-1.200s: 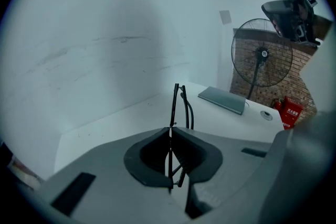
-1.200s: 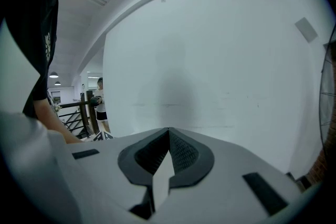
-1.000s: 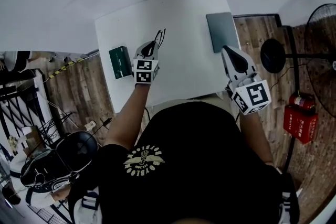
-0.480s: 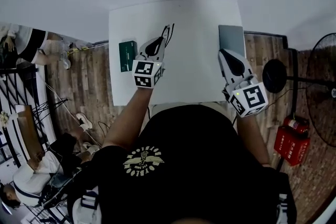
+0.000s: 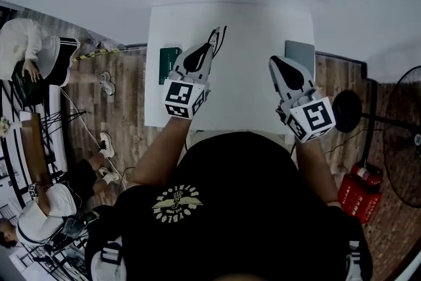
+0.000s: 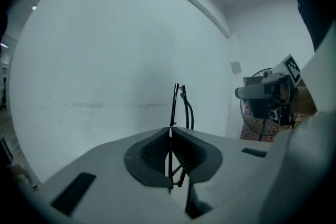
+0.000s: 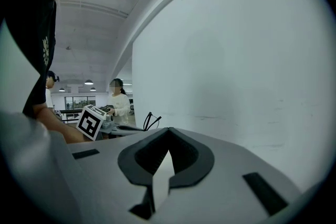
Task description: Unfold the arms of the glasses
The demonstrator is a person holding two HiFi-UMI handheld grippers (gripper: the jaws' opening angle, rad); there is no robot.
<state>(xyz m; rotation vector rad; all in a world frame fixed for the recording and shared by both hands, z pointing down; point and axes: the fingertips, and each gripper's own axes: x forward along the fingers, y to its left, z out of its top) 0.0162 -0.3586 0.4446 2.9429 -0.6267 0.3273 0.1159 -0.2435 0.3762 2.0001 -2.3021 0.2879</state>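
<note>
Our left gripper (image 5: 208, 52) clamped on the glasses (image 5: 218, 38), held up over the table (image 5: 256, 23) nearer its left edge, our right gripper (image 5: 275, 63) closed, empty, near the right edge

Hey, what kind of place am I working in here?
Probably a shared indoor workshop or lab: a white table on a wood-plank floor, a standing fan beside it, and other people nearby.
</note>
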